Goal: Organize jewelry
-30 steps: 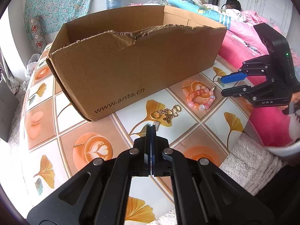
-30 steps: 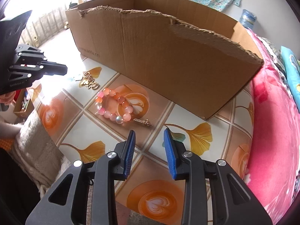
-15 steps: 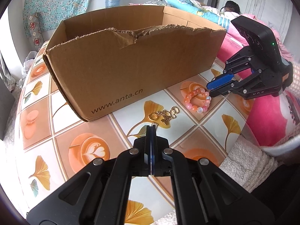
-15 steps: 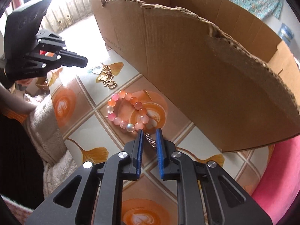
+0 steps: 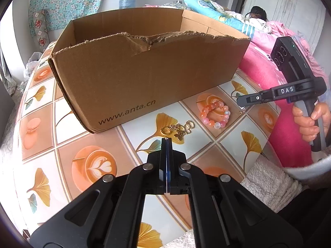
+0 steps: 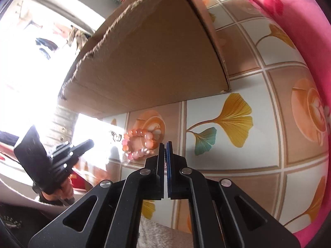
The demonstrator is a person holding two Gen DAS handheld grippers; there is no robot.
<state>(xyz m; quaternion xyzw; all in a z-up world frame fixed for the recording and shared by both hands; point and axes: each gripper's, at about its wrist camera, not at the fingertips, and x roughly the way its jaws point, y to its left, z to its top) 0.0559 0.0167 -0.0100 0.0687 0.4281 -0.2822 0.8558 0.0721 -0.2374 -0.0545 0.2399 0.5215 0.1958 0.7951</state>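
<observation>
A pink and orange bead bracelet (image 5: 215, 114) lies on the tiled tablecloth in front of a big open cardboard box (image 5: 144, 72). A gold chain with rings (image 5: 178, 129) lies left of it, just beyond my left gripper (image 5: 166, 142), which is shut with nothing seen between its pads. My right gripper (image 6: 165, 147) is shut on a small gold chain piece (image 6: 165, 155) right of the bracelet (image 6: 140, 144). In the left wrist view that gripper (image 5: 239, 101) is turned on its side, and the chain piece (image 5: 242, 109) dangles at its tip just above the cloth.
The box (image 6: 155, 62) fills the far side of the table. A pink blanket (image 5: 260, 70) lies at the right, and a fluffy white towel (image 5: 269, 181) hangs over the near edge. A person's hand (image 5: 310, 122) holds the right gripper's handle.
My right gripper moved in beside the bracelet, rolled onto its side and closed its jaws on the small gold chain piece. The left gripper stayed put and shut.
</observation>
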